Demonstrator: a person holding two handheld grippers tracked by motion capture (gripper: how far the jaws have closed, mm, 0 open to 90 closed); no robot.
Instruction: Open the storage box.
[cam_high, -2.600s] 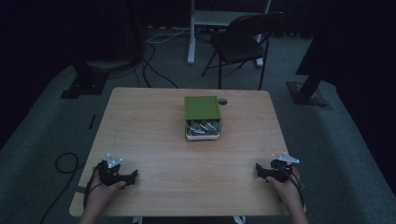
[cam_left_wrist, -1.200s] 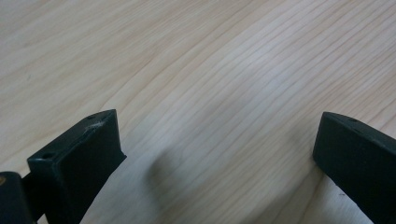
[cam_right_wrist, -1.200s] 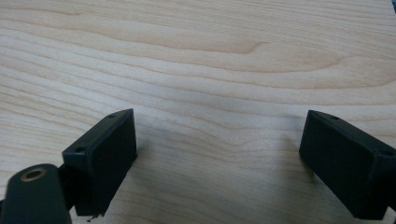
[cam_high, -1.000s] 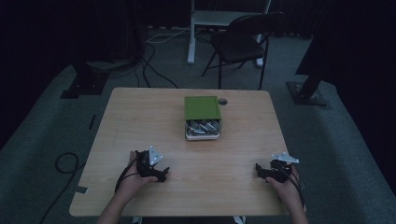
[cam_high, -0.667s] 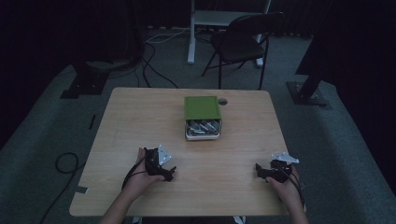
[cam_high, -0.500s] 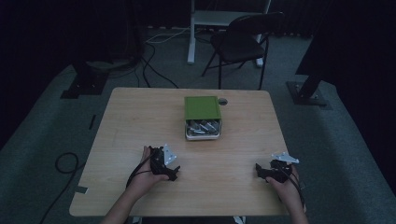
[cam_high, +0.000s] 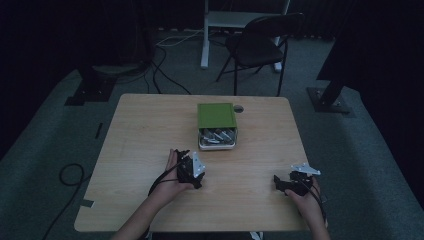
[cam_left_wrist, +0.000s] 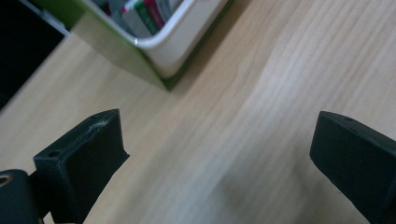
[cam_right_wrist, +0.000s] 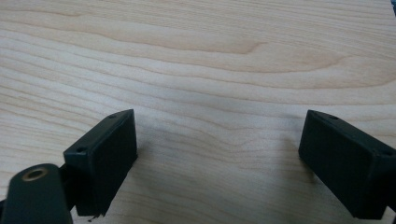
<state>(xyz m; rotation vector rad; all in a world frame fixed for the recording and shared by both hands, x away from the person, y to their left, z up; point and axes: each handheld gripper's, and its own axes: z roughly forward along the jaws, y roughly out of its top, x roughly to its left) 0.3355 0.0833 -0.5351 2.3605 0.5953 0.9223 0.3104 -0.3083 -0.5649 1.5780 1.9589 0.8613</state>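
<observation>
You are holding the left gripper (cam_high: 192, 172) near the middle of the table (cam_high: 140, 130), jaws spread wide with nothing between them. The green box (cam_high: 216, 115) is lying ahead of it and slightly toward your right, near but apart; its white tray (cam_high: 217, 145) is sticking out of the near end, toward you, loaded with small packed items too dim to identify. In the left gripper view, the tray corner (cam_left_wrist: 173, 49) is sitting up and left of the gap between the jaws, so you are aiming off the tray, not at it. The box's long axis is running away from you, front to back. You are resting the right gripper (cam_high: 286, 184) at the near right edge, jaws also parted and empty, well apart from the box. The left hand is the nearer; judged from this, the reach falls to it.
</observation>
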